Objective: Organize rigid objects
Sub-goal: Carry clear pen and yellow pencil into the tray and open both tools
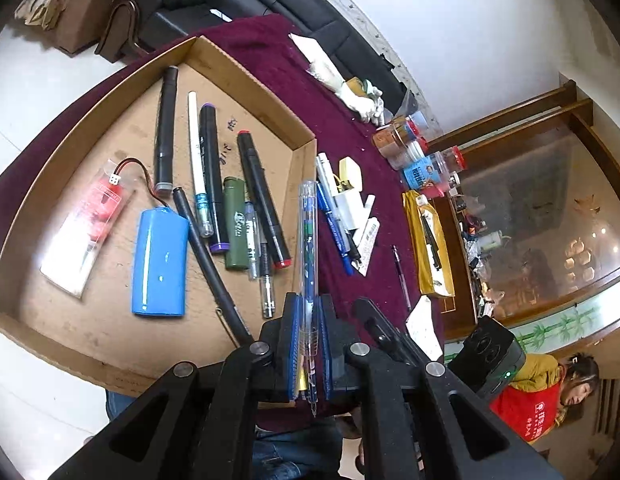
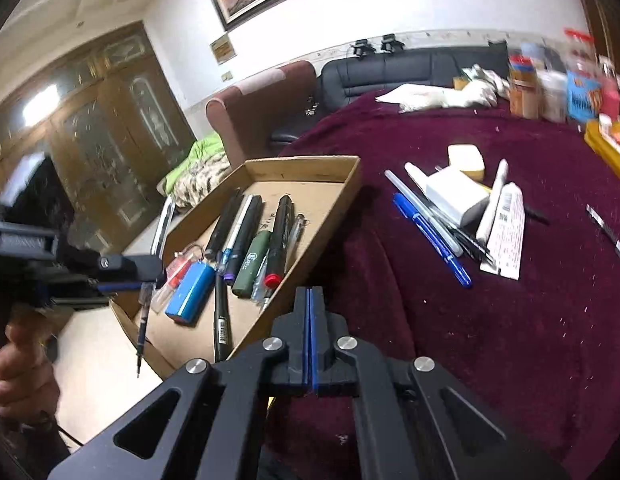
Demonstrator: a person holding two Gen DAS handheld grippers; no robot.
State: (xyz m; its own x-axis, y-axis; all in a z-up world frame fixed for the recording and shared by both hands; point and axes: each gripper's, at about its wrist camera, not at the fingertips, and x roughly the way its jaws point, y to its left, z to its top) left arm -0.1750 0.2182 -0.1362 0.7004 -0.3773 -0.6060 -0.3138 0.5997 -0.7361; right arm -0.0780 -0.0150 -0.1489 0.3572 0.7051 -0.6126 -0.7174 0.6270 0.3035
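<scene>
The left tool [image 1: 309, 320] is clenched on a clear pen [image 1: 309, 240] with a blue patterned core, its blue pads pinching the barrel near the tip end; the pen runs toward 12 o'clock above the right wall of the box [image 1: 306, 152]. The right tool [image 2: 310, 308] is clamped shut with nothing between its pads, angled down over the bench [image 2: 470, 340] beside the box's near right corner. In the right wrist view a hand [image 2: 18, 364] at 9 o'clock grips the left tool's handle.

The box is shallow brown cardboard, open-topped. Inside, from 9 o'clock: a red and clear packet [image 1: 90, 224], a glossy blue battery [image 1: 160, 262] with red and black leads, then markers [image 1: 212, 176] and pens laid side by side, with a green tube [image 1: 235, 228] among them.

The bench wears a plush maroon cloth. Beyond the box at 1 o'clock lies a loose heap: a blue pen [image 2: 430, 236], a white charger [image 2: 456, 196], a yellow block [image 2: 466, 158], a labelled white tube [image 2: 506, 236]. Jars [image 1: 414, 148] crowd the far edge.
</scene>
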